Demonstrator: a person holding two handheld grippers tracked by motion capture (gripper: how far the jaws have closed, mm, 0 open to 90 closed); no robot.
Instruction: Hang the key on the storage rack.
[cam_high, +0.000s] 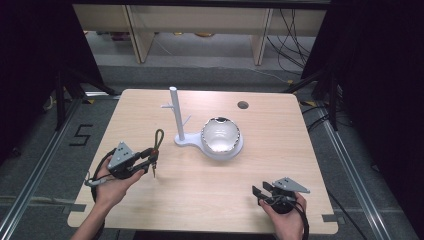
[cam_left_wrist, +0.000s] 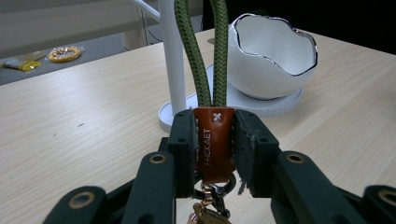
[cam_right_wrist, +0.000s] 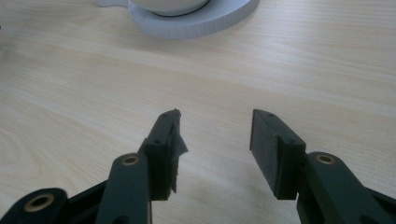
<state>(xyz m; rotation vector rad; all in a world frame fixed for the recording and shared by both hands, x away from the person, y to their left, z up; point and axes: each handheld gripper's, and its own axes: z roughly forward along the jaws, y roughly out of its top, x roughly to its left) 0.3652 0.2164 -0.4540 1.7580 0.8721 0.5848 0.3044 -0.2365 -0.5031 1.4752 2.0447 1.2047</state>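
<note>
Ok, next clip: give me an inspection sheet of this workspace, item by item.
Surface: light wooden table, round hole near far right corner.
Job's things: keychain with green cord loop and brown leather tab; white stand with pegs; white egg-shaped bowl on the stand's base.
Clutter: nothing seen.
Grippers: left gripper shut on the leather tab, cord pointing toward the stand; right gripper open, empty, near the table's front edge.
Cables: one trails from each gripper; more on the floor, far right.
Surroundings: black curtains, wooden shelving behind.
</note>
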